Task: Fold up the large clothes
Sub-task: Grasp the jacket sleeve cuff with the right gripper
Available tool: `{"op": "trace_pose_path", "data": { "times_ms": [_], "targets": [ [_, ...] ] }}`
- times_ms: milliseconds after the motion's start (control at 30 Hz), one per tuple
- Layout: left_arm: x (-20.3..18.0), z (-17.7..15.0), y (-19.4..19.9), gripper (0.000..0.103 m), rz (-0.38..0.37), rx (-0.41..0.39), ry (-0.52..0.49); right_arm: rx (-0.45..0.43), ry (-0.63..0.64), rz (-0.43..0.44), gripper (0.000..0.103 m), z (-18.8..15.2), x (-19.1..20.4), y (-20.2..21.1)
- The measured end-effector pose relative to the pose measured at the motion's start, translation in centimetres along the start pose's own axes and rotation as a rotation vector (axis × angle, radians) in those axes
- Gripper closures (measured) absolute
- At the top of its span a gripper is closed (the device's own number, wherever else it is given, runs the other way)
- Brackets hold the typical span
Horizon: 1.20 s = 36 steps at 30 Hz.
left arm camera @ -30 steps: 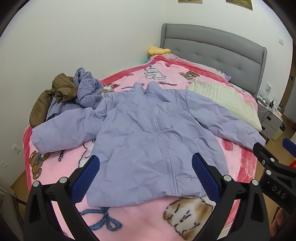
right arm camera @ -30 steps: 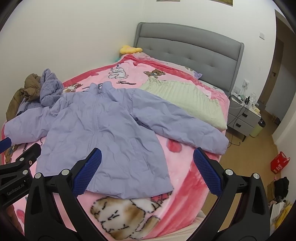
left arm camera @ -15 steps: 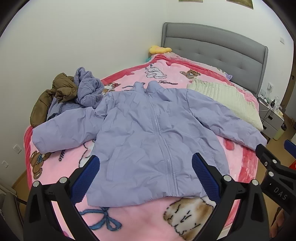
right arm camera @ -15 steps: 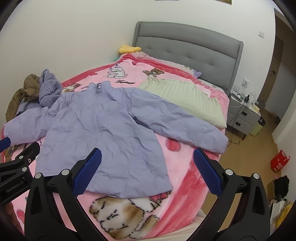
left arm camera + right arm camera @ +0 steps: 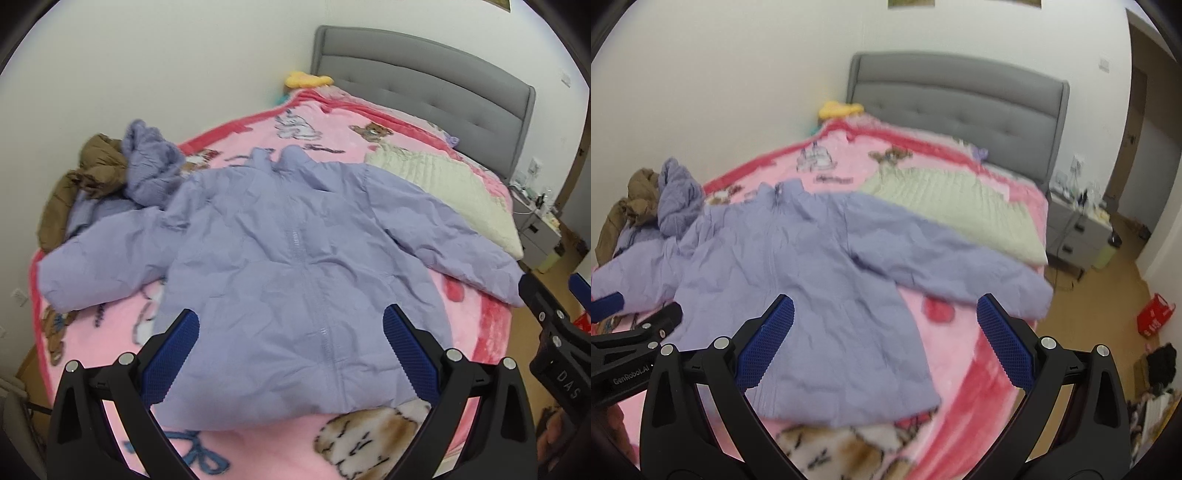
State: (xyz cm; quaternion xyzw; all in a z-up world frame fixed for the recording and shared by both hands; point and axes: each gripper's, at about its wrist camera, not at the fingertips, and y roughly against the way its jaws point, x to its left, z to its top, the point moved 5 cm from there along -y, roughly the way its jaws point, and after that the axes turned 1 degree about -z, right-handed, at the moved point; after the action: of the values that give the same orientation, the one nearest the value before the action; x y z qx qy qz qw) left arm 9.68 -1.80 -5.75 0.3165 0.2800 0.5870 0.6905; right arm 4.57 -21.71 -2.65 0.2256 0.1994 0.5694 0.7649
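A lilac zip-up jacket (image 5: 295,258) lies flat and face up on the pink cartoon blanket (image 5: 258,439), sleeves spread to both sides, collar toward the headboard. In the right wrist view the jacket (image 5: 798,280) sits left of centre, its right sleeve reaching the bed's edge. My left gripper (image 5: 290,332) hovers open above the jacket's hem, holding nothing. My right gripper (image 5: 884,321) is open too, above the hem's right corner and the blanket. Each gripper's black body shows at the edge of the other's view.
A heap of brown and lilac clothes (image 5: 110,177) lies at the bed's left edge. A cream quilted pillow (image 5: 443,188) rests right of the jacket, below the grey headboard (image 5: 424,70). A nightstand (image 5: 1075,229), wooden floor and a red bag (image 5: 1154,314) are to the right.
Both grippers have moved forward toward the bed, so the jacket looms larger; the views are motion-blurred. The jacket has not moved and both grippers stay open.
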Motion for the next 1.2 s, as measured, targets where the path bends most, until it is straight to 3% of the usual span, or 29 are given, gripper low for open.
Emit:
{"op": "trace_pose_path", "data": {
  "times_ms": [133, 233, 300, 533, 700, 767, 800, 900, 1033, 1067, 1133, 1200],
  "targets": [
    [-1.3, 1.2, -2.5, 0.005, -0.085, 0.008, -0.009, 0.045, -0.020, -0.039, 0.008, 0.0, -2.1, -3.1],
    [-3.2, 2.1, -5.0, 0.005, -0.172, 0.020, -0.037, 0.078, -0.093, 0.023, 0.008, -0.8, -4.5, -5.9],
    [-4.5, 2.6, -6.7, 0.005, -0.238, 0.037, -0.071, 0.090, -0.153, 0.015, 0.008, -1.6, -6.4, -7.5],
    [-9.4, 3.2, -11.3, 0.005, -0.192, -0.004, -0.223, 0.096, -0.273, -0.111, 0.008, -5.3, -15.8, -13.1],
    [-13.1, 2.5, -13.9, 0.005, -0.276, 0.010, -0.236, 0.121, -0.296, -0.152, 0.008, -7.6, -23.2, -16.9],
    [-14.1, 1.9, -15.4, 0.005, -0.296, 0.048, -0.215, 0.135, -0.309, -0.133, 0.014, -8.3, -25.6, -18.4],
    [-14.5, 1.7, -16.0, 0.005, -0.299, 0.054, -0.208, 0.151, -0.325, -0.128, 0.022, -8.8, -26.8, -19.3],
    [-15.3, 1.0, -17.4, 0.005, -0.267, 0.059, -0.217, 0.182, -0.417, -0.087, 0.031, -10.4, -31.1, -22.3],
    [-16.1, 0.3, -18.8, 0.005, -0.198, 0.073, -0.259, 0.203, -0.495, -0.054, 0.034, -12.0, -33.6, -25.3],
    [-16.2, 0.1, -19.0, 0.005, -0.193, 0.076, -0.262, 0.202, -0.511, -0.032, 0.038, -12.2, -34.1, -25.9],
    [-16.4, -0.3, -19.2, 0.005, -0.195, 0.085, -0.266, 0.219, -0.539, 0.003, 0.059, -12.6, -34.4, -27.2],
    [-16.6, -0.5, -19.5, 0.005, -0.196, 0.099, -0.265, 0.254, -0.571, 0.036, 0.060, -13.0, -34.6, -28.3]
  ]
}}
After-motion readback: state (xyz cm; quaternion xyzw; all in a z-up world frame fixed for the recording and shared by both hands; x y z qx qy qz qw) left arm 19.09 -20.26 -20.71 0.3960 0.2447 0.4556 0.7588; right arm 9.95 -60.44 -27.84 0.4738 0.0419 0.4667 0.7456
